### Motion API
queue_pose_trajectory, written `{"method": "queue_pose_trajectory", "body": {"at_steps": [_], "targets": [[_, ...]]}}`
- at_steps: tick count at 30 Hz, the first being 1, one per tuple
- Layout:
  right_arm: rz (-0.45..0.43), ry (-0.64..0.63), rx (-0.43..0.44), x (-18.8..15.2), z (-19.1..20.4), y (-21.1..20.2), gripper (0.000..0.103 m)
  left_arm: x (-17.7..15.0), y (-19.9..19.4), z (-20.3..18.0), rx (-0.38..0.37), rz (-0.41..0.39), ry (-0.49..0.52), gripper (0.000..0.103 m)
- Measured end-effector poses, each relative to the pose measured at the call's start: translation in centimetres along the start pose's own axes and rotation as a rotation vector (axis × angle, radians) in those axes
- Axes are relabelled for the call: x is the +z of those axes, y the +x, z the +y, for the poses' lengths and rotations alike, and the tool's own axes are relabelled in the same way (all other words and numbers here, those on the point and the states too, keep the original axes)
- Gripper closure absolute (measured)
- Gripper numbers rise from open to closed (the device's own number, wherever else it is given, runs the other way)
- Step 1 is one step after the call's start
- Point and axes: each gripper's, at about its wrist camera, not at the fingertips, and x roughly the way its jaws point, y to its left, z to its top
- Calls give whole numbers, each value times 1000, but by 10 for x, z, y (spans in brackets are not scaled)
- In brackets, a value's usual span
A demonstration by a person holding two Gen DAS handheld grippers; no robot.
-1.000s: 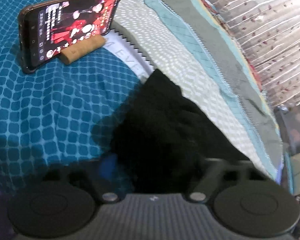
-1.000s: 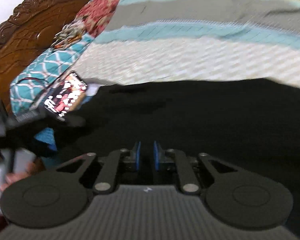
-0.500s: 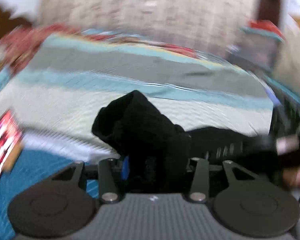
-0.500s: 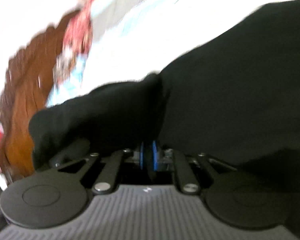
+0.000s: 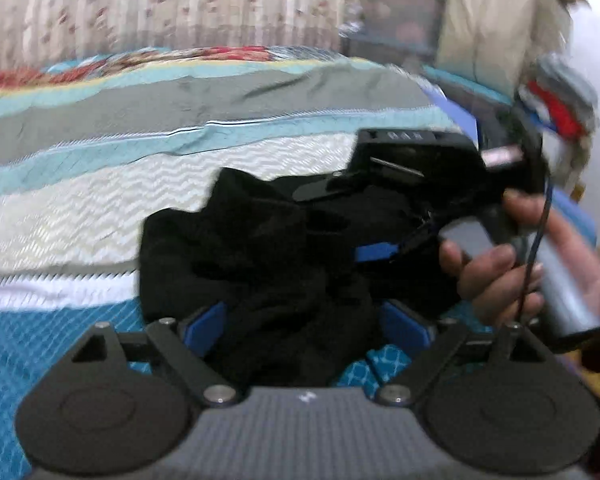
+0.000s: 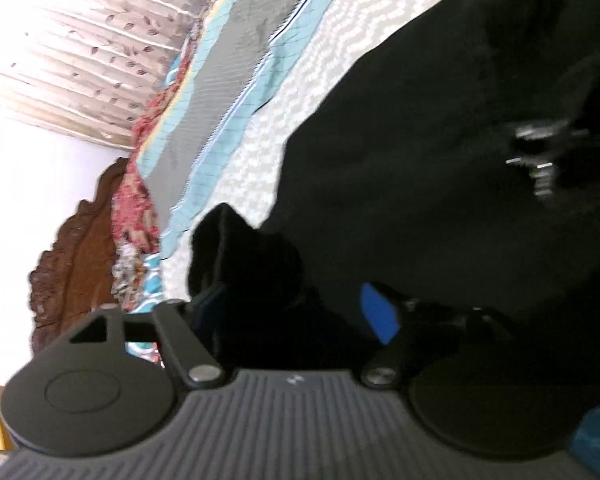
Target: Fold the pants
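The black pants (image 5: 267,264) lie bunched on the striped bedspread. My left gripper (image 5: 304,324) stands open, its blue pads wide apart on either side of a fold of the black cloth. My right gripper (image 5: 380,216) shows in the left wrist view at the right, held by a hand (image 5: 500,272), its fingers over the same bunch. In the right wrist view the pants (image 6: 440,140) fill the right half. My right gripper (image 6: 295,312) is open there too, with cloth lying between its spread blue pads (image 6: 378,314).
The bedspread (image 5: 179,112) has grey, teal and white chevron bands, with a blue patterned cover (image 5: 39,344) nearest me. A pale curtain (image 5: 159,4) hangs behind. Plastic boxes (image 5: 404,12) stand at the back right. A carved wooden headboard (image 6: 75,256) is at the left.
Both grippers were shut on the black cloth half a second ago and have opened, their pads now wide apart. The two grippers have come close together over the bunched pants.
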Motion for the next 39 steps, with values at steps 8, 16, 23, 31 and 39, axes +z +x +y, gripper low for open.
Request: {"method": "queue_pose_trajectory", "body": {"at_steps": [8, 16, 23, 31, 39], "targets": [[-16, -377, -103, -17, 64, 14, 17, -7, -26, 57, 59, -18, -303, 21], [-120, -392, -365, -28, 47, 24, 78, 1, 1, 44, 80, 54, -280, 35], [-230, -422, -273, -25, 46, -53, 54, 28, 14, 15, 27, 19, -178, 35], [-639, -360, -615, -6, -27, -183, 25, 50, 35, -18, -63, 84, -149, 32], [-490, -236, -564, 0, -60, -179, 75, 92, 56, -50, -160, 150, -149, 24]]}}
